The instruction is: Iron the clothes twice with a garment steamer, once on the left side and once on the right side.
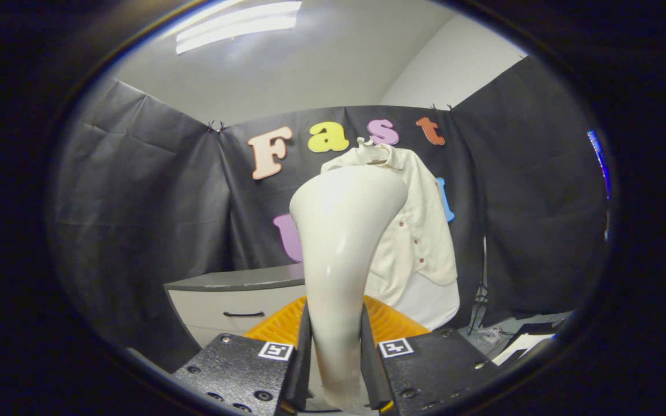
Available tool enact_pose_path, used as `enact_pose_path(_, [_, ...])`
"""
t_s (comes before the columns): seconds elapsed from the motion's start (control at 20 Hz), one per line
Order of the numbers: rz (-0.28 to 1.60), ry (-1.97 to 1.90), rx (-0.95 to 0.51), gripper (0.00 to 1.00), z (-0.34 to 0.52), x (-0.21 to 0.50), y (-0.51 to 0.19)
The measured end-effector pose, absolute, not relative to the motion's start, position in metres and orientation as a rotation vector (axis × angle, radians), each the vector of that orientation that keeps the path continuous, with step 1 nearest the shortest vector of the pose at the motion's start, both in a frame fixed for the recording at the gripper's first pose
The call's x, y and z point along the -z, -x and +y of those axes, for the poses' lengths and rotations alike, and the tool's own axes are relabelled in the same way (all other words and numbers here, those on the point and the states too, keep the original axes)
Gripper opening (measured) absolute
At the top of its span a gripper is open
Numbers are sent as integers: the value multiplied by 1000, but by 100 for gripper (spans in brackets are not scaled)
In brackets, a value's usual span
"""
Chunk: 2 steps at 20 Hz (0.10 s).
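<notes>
1. The gripper [336, 370] is clenched on the garment steamer [341, 248], with one finger pressed against each side of its narrow handle
2. The garment steamer is glossy and cream-white; it rises upright from between the fingers and flares into a broad, rounded head that tilts a little to the right
3. Beyond the steamer head hangs the shirt [420, 231], a cream, collared garment with a row of small dark buttons down its front, hung against the black cloth wall at the back of the booth
4. The steamer head covers the left part of the shirt from where I stand, and I cannot tell whether the head touches the fabric or sits apart from it
5. Just ahead of the fingers, behind the steamer handle, lies an orange ribbed object [388, 320], showing on both sides of the handle; what it is I cannot tell
6. To the left of the steamer and further back stands a counter [240, 280] with a dark top, a pale front and a drawer handle [243, 315] in dark metal or plastic
7. Right of the shirt, low down, dark cables [477, 306] hang beside the cloth, with some loose pale and dark items lying below them, too blurred to name
8. Overhead, a long ceiling light [237, 26] glows against the white ceiling
</notes>
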<state>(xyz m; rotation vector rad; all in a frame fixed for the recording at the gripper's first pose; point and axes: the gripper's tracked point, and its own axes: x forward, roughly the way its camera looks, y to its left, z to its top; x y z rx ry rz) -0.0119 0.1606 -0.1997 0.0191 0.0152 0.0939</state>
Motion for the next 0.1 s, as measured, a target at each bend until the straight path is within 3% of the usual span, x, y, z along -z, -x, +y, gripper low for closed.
enact_pose_path(0.1, [13,-14,-101,40,166,201,12])
